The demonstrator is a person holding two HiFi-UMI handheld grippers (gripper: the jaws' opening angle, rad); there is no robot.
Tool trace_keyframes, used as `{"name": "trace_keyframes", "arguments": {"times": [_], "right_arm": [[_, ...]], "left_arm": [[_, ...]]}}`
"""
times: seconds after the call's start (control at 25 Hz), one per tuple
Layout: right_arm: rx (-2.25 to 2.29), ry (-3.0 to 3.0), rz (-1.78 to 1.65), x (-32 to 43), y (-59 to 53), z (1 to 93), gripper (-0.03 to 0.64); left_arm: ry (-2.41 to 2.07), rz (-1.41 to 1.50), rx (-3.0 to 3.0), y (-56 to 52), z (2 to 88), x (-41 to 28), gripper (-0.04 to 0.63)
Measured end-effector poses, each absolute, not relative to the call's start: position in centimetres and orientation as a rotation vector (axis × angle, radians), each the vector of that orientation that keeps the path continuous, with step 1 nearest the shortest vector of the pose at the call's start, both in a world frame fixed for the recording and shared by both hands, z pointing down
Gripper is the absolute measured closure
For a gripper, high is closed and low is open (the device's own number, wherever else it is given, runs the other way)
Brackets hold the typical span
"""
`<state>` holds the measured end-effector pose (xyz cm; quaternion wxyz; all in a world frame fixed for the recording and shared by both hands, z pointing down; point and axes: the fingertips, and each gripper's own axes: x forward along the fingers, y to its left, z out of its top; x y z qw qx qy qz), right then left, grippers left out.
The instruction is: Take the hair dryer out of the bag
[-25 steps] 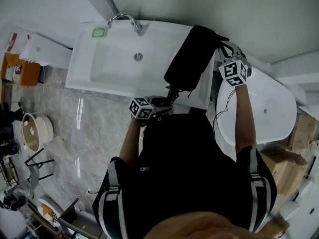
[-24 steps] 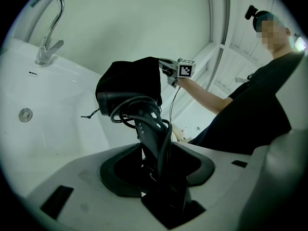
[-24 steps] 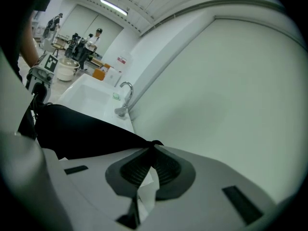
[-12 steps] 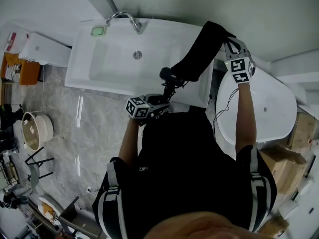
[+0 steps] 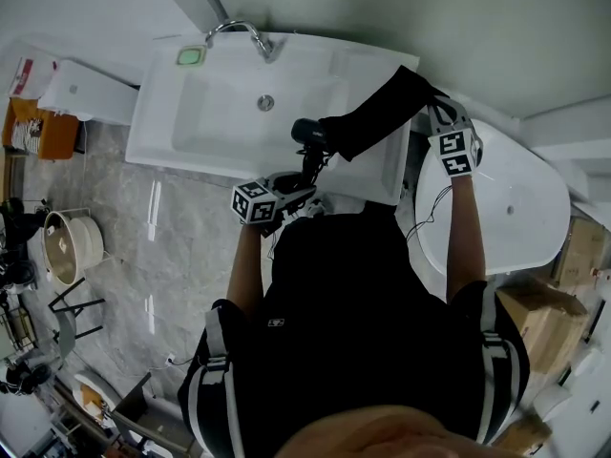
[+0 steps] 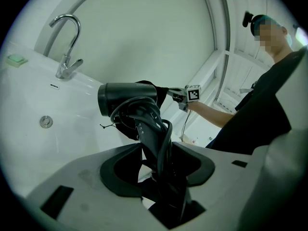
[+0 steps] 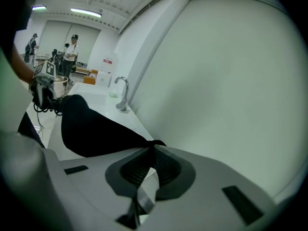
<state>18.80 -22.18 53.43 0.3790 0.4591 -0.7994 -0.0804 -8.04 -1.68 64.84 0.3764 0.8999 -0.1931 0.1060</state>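
Observation:
The black hair dryer [image 5: 306, 134] hangs over the sink's right part, its cord wound round the handle. My left gripper [image 5: 302, 183] is shut on that handle, and in the left gripper view the handle stands between the jaws [image 6: 156, 150] with the barrel [image 6: 126, 98] above. The black bag [image 5: 377, 117] stretches from the dryer's rear up to my right gripper [image 5: 431, 113], which is shut on the bag's far end. In the right gripper view the bag [image 7: 94, 129] runs out from the pinched jaws [image 7: 153, 148]. Whether the barrel's rear is still inside the bag's mouth is hidden.
A white sink [image 5: 215, 122] with a chrome faucet [image 5: 243, 36] and a green soap [image 5: 190, 58] lies below the dryer. A white bathtub [image 5: 520, 208] sits at the right, cardboard boxes [image 5: 549, 318] beside it. People stand far off [image 7: 72, 47].
The dryer's barrel has come out of the bag toward the left as my left gripper moved left. The bag has gone from bulky to slack and thin, and my right gripper has sunk.

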Motion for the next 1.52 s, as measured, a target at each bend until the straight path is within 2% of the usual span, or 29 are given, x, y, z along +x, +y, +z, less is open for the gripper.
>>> {"name": "trace_keyframes", "arguments": {"times": [0.24,0.6,1.04,1.52], "right_arm": [[1.130,-2.024,-0.103,18.7,-18.6,57.7,0.549],[0.944,-2.239,0.122,12.5,-11.5,62.2,0.549],[0.874,-2.304,0.177,9.6,-9.4,62.5,0.549],[0.982,-2.274,0.202,9.0,-8.3,61.7,0.549]], "left_arm": [[-0.617,0.234,2.288,-3.1,64.6,-10.9,0.402],[-0.647,0.192,2.283,-3.5,64.5,-11.5,0.402],[-0.591,0.145,2.293,-4.2,64.1,-9.4,0.402],[-0.512,0.142,2.318,-3.7,63.4,-10.8,0.402]]}}
